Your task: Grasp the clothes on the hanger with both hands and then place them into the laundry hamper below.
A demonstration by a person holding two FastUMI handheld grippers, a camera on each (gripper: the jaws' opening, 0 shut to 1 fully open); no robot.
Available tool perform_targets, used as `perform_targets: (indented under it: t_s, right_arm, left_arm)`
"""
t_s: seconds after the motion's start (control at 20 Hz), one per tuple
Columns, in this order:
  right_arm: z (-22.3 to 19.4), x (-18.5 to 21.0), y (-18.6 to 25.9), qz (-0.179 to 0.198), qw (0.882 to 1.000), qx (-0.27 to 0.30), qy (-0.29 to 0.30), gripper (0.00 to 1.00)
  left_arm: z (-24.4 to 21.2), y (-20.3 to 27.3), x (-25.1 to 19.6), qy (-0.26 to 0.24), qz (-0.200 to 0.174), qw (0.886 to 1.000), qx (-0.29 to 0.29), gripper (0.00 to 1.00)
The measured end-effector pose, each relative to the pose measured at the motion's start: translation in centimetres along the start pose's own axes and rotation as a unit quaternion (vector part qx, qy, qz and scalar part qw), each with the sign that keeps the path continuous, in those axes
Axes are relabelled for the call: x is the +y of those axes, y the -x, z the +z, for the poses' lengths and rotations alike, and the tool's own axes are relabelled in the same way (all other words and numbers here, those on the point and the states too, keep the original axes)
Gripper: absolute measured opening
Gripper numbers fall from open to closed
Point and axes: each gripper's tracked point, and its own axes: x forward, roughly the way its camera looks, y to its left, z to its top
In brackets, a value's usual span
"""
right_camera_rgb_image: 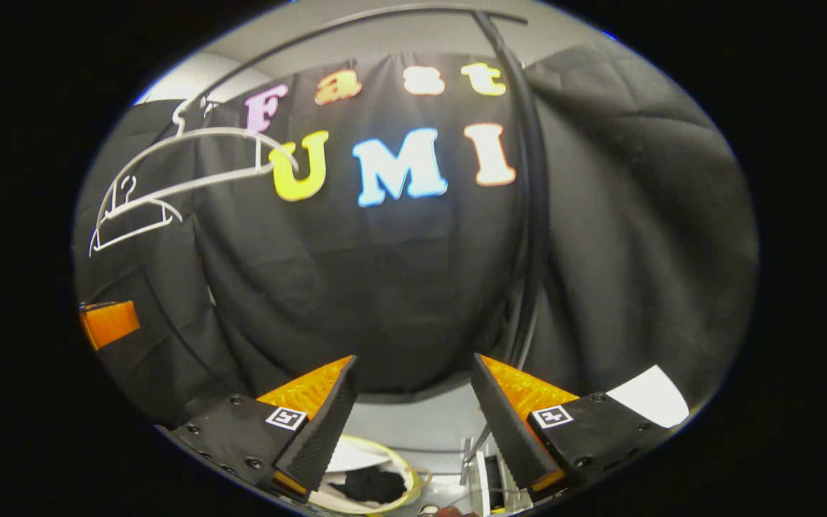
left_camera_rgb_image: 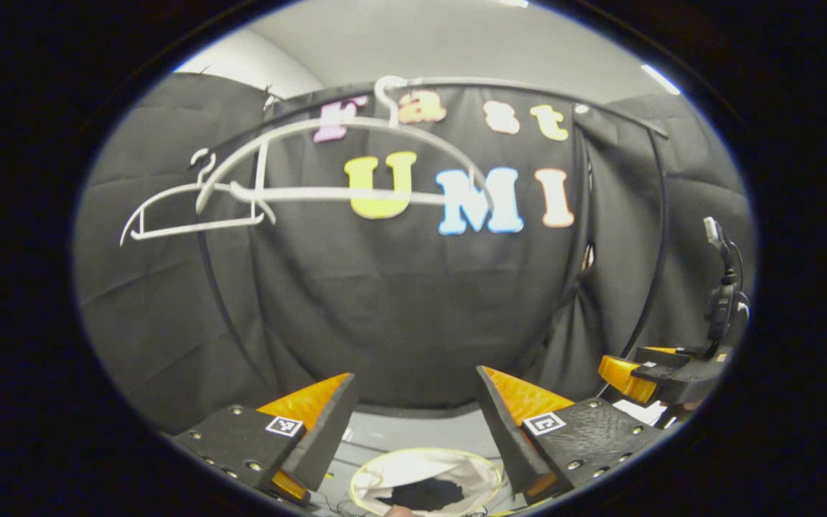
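The laundry hamper (left_camera_rgb_image: 428,481) sits low on the pale floor, a round basket with a yellow-edged rim and a light lining, and a dark garment (left_camera_rgb_image: 429,494) lies bunched inside it; the right gripper view shows the same hamper (right_camera_rgb_image: 377,488) with the dark clothes (right_camera_rgb_image: 374,485) in its bottom. Directly above the hamper, the left gripper (left_camera_rgb_image: 417,424) hangs with its jaws spread wide and nothing between them, the hamper's mouth showing through the gap. The right gripper (right_camera_rgb_image: 413,420) is likewise wide open and holds nothing, with the hamper below and toward its left finger. High above the hamper, two bare white hangers (left_camera_rgb_image: 327,165) hang from a curved rail (left_camera_rgb_image: 514,85) in front of the black cloth wall; the nearer, larger one overlaps a smaller hanger (left_camera_rgb_image: 184,212) farther off to the left. In the left gripper view, off to the right of the hamper and higher, the other gripper's body (left_camera_rgb_image: 665,373) shows with a cable rising from it.
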Motion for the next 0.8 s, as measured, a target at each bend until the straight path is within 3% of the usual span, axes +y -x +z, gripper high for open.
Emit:
perform_targets:
  t_s: [0.1, 0.15, 0.2, 0.35, 0.5, 0.65, 0.8]
  right_arm:
    - [4.5, -0.1, 2.2, -0.014, 0.998, -0.055, -0.01, 0.93]
    - [6.4, 0.3, 3.4, -0.016, 0.997, -0.078, -0.016, 0.98]
    - [7.5, 1.0, 4.5, -0.014, 0.995, -0.1, -0.018, 0.92]
    - [10.7, 2.0, 8.1, -0.008, 0.988, -0.154, -0.011, 0.92]
    - [10.4, 2.5, 11.0, -0.002, 0.987, -0.16, -0.011, 0.92]
    - [8.6, 1.7, 12.8, -0.013, 0.989, -0.149, -0.021, 0.92]
    - [6.9, 1.1, 13.9, -0.021, 0.989, -0.141, -0.025, 0.92]
  left_arm:
    - [4.6, 2.0, 0.8, -0.01, -0.004, 0.998, -0.058, 0.95]
    - [6.3, 2.7, 0.9, -0.009, -0.013, 0.997, -0.079, 0.95]
    - [7.0, 2.9, 0.3, -0.004, -0.026, 0.995, -0.091, 0.95]
    - [10.1, 5.2, -0.5, 0.035, -0.057, 0.991, -0.119, 0.95]
    - [11.6, 8.2, 0.5, 0.055, -0.058, 0.987, -0.138, 0.94]
    - [12.0, 10.5, 1.9, 0.036, -0.046, 0.982, -0.179, 0.94]
    - [9.5, 10.9, 2.7, 0.047, -0.04, 0.983, -0.173, 0.94]
